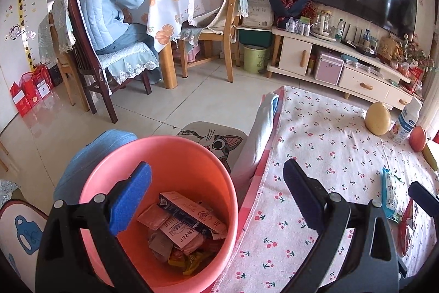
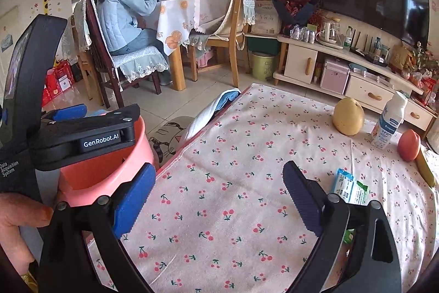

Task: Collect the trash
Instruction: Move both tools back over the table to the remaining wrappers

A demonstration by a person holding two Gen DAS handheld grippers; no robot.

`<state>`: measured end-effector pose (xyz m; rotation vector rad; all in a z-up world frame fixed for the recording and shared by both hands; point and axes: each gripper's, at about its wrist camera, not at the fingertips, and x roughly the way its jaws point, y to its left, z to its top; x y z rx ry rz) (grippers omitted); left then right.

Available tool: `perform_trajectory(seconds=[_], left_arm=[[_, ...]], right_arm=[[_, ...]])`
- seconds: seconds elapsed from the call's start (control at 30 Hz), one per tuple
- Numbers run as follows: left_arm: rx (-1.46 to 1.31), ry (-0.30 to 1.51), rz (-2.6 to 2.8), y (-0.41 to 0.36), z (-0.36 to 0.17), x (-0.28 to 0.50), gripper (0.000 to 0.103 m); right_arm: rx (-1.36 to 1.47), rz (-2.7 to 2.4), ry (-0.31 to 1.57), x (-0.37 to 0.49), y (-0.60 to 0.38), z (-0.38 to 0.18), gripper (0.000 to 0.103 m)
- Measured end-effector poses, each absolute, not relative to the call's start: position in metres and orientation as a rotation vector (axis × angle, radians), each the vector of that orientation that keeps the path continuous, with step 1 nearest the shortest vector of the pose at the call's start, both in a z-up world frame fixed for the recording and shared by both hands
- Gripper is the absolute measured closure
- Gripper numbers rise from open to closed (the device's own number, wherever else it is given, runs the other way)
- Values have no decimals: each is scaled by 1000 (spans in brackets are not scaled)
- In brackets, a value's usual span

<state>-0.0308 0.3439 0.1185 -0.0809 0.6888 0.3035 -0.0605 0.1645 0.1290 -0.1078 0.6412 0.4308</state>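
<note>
A pink bucket (image 1: 170, 153) stands on the floor beside the table and holds several wrappers and small boxes (image 1: 186, 221). My left gripper (image 1: 216, 199) is open and empty, one finger above the bucket, the other over the table edge. In the right wrist view the bucket (image 2: 109, 172) sits at the left under the left gripper's body. My right gripper (image 2: 219, 197) is open and empty above the cherry-print tablecloth (image 2: 233, 155). A blue-and-green wrapper (image 2: 348, 188) lies on the cloth just right of its right finger; it also shows in the left wrist view (image 1: 389, 191), next to a red wrapper (image 1: 408, 224).
On the table's far right stand a yellow pear (image 2: 348, 116), a white milk bottle (image 2: 388, 120), a red apple (image 2: 408, 144) and a yellow stick (image 2: 426, 169). A cat-print stool (image 1: 216, 142) stands by the bucket. A person sits at a dining table (image 1: 164, 10) behind.
</note>
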Motion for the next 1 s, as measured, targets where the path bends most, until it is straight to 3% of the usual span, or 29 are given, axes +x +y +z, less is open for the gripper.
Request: perform_trajectory(seconds=[1.0], left_arm=[[89, 701, 126, 220, 101, -12, 5]], right_arm=[[-26, 324, 589, -74, 44, 134, 10]])
